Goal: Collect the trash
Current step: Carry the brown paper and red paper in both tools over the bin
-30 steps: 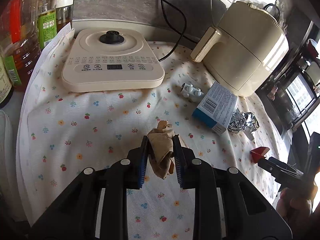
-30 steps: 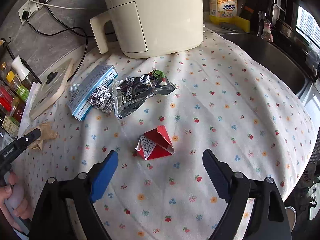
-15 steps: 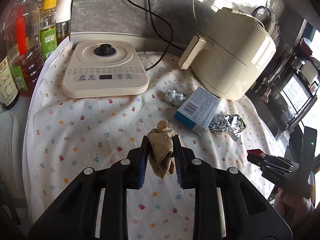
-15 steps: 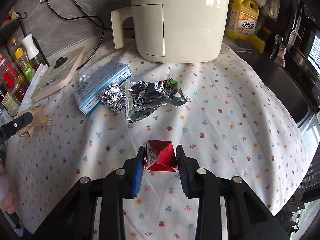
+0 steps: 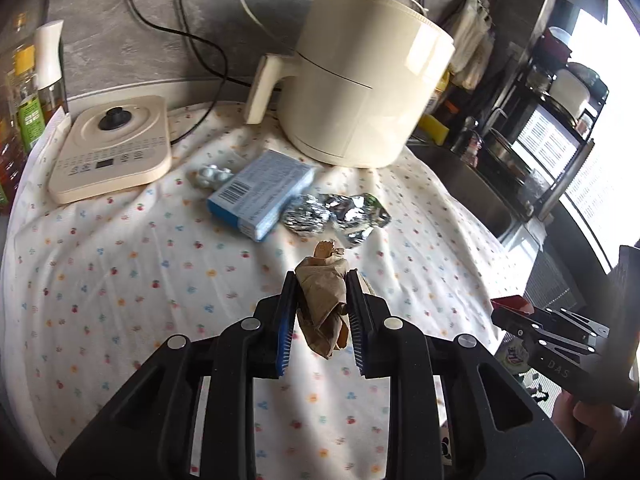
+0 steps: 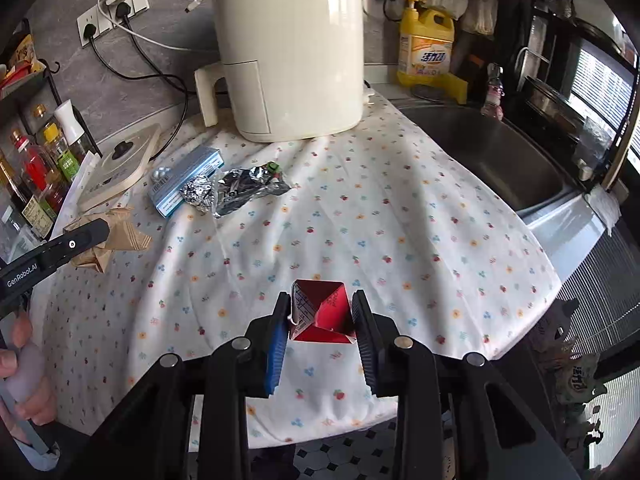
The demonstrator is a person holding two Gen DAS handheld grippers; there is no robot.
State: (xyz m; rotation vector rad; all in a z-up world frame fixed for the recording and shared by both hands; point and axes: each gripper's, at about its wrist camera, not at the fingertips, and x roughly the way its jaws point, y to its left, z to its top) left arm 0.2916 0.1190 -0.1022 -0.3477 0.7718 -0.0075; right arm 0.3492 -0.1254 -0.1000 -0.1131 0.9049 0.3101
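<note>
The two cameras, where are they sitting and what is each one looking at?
Left wrist: on the left gripper, looking down over crumpled brown paper it grips; the right gripper shows too.
Right wrist: on the right gripper, pinching a red carton; a hand shows.
Shared: flowered cloth, cream cooker, blue box, foil.

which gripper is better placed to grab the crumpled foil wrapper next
Neither yet, both are full. The left gripper grips brown crumpled paper, the right gripper a red folded carton. The crumpled silver foil wrapper lies nearer the left.
</note>
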